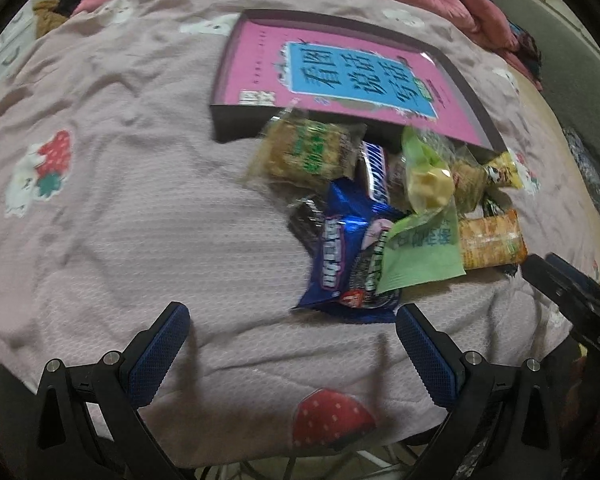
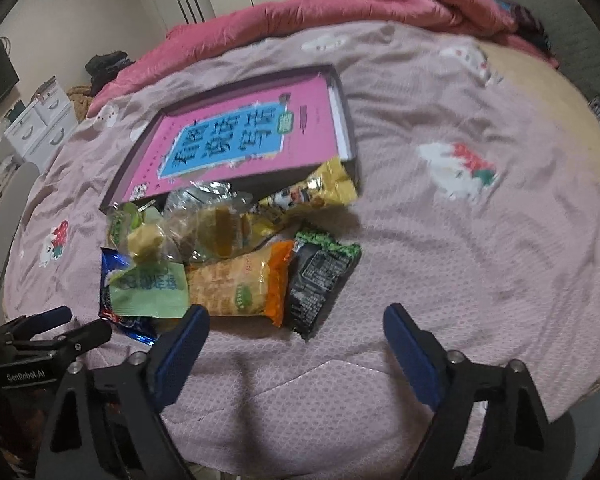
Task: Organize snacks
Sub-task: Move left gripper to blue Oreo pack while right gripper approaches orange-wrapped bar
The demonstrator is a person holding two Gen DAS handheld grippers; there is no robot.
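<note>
**Both grippers wide, snack pile dead ahead**

Right now my left gripper [image 1: 292,344] hangs with its jaws spread wide and nothing between them. The snack pile [image 1: 384,216] lies at about 1 o'clock from it in the left wrist view, its nearest piece, a blue packet [image 1: 336,264], just beyond my right fingertip. My right gripper [image 2: 296,340] is likewise spread and empty; in its own view the pile sits from 10 to 12 o'clock, with an orange packet [image 2: 240,284] and a black packet [image 2: 320,280] just past the fingertips.

The wrappers are crinkly plastic film, flat and pillow-shaped, heaped loosely over one another. A pale green sachet [image 1: 424,256] overlaps the blue packet, and a clear bag with a green label [image 1: 312,152] shows a rough, grainy block inside. A yellow packet [image 2: 320,192] is at the far edge of the pile. My finger pads [image 1: 160,356] are blue with a fine grid texture, set on black frames.

Behind the pile, at 12 o'clock, a shallow dark box [image 1: 236,120] holds a pink book [image 1: 340,76] with a blue title panel; the far snacks lean against the box's near wall. Everything rests on a pinkish quilted bedsheet [image 1: 140,220] printed with strawberries and white animals, wrinkled in places. A rumpled red quilt [image 2: 380,0] lies along the far side. A white drawer unit [image 2: 40,120] stands at 10 o'clock in the right wrist view.
</note>
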